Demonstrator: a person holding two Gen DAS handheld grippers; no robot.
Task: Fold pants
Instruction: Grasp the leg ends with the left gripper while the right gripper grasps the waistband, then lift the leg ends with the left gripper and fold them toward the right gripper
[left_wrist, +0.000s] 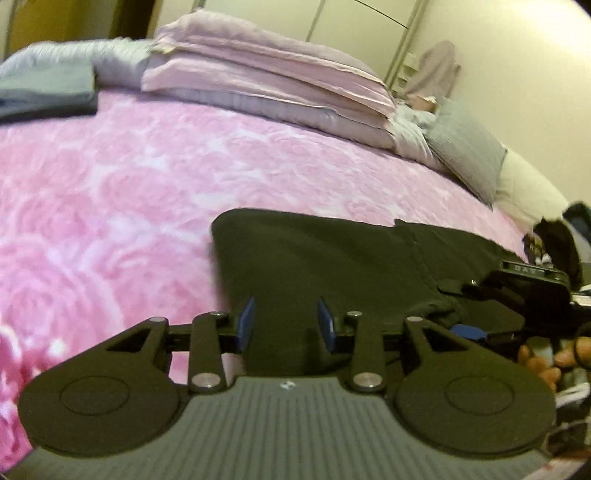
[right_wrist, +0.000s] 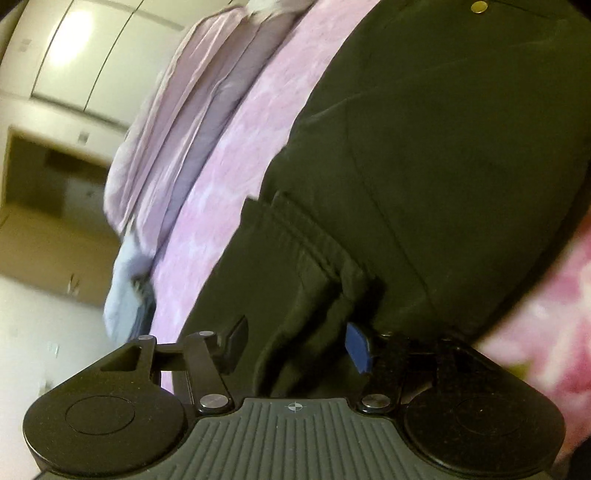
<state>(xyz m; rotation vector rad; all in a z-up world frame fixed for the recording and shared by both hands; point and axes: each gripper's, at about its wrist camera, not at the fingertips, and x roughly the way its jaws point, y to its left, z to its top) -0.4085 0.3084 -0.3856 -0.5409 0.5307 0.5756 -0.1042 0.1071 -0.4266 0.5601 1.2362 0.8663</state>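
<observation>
The dark pants (left_wrist: 354, 258) lie folded on the pink rose-patterned bedspread (left_wrist: 110, 192), low and right of centre in the left wrist view, with pillows (left_wrist: 266, 74) stacked along the top. The left gripper (left_wrist: 286, 323) hangs at their near edge, blue pads parted with cloth between them, not pressing. In the right wrist view, the right gripper (right_wrist: 295, 343) stands spread around a bunched fold of the pants (right_wrist: 443, 166); whether it pinches, I cannot tell.
</observation>
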